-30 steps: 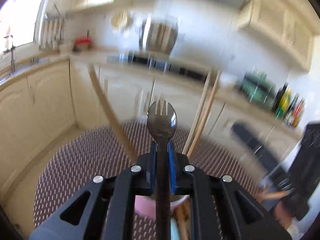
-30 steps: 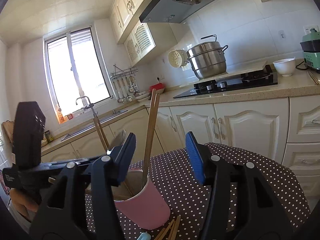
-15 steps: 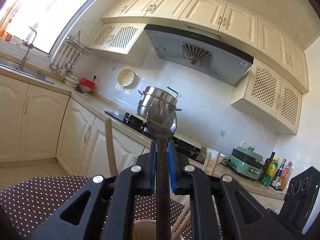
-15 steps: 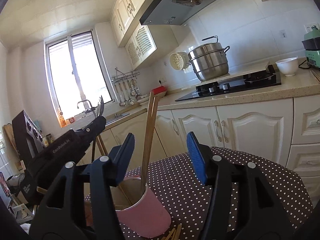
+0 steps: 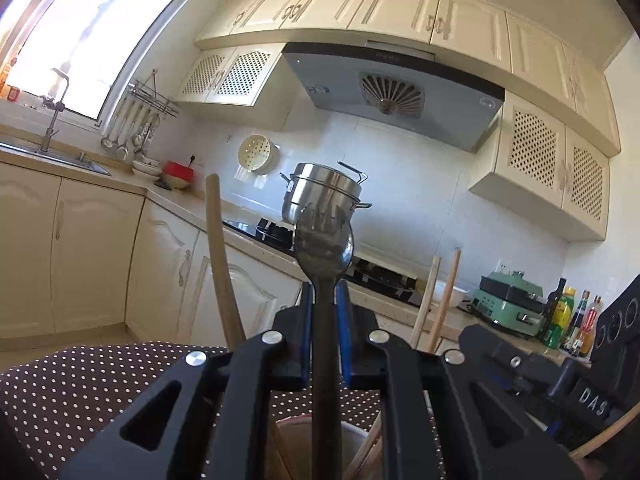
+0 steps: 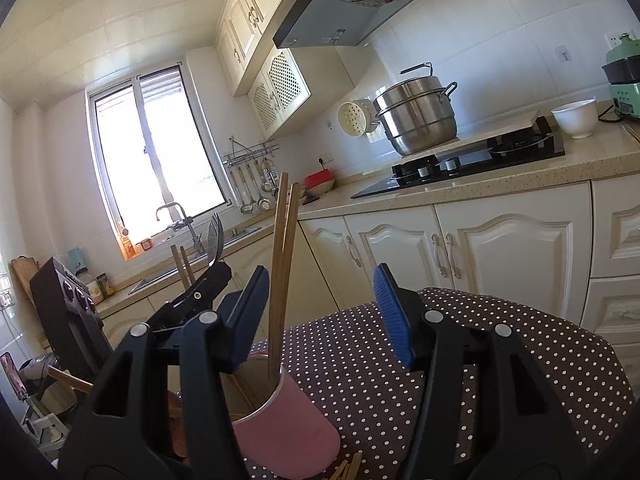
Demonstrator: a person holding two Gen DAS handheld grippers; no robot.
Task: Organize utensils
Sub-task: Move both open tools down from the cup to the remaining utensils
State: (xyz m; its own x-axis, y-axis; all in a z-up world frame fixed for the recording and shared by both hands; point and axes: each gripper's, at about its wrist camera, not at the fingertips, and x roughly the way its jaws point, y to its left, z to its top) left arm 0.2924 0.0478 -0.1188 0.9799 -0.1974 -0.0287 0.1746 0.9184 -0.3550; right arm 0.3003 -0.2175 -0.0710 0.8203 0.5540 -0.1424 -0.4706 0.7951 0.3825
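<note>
Bright daylight pours through the window (image 6: 156,160) at nine o'clock, above the sink (image 5: 56,158). Cream cabinets (image 6: 508,256) run under a speckled counter (image 6: 520,174); more cabinets (image 5: 400,12) hang high at twelve. A grey range hood (image 5: 392,92) sits over the black hob (image 6: 472,160), where a steel steamer pot (image 6: 416,116) stands. White tiles cover the wall (image 5: 420,184). At six o'clock lies a brown polka-dot tablecloth (image 6: 480,360).
</note>
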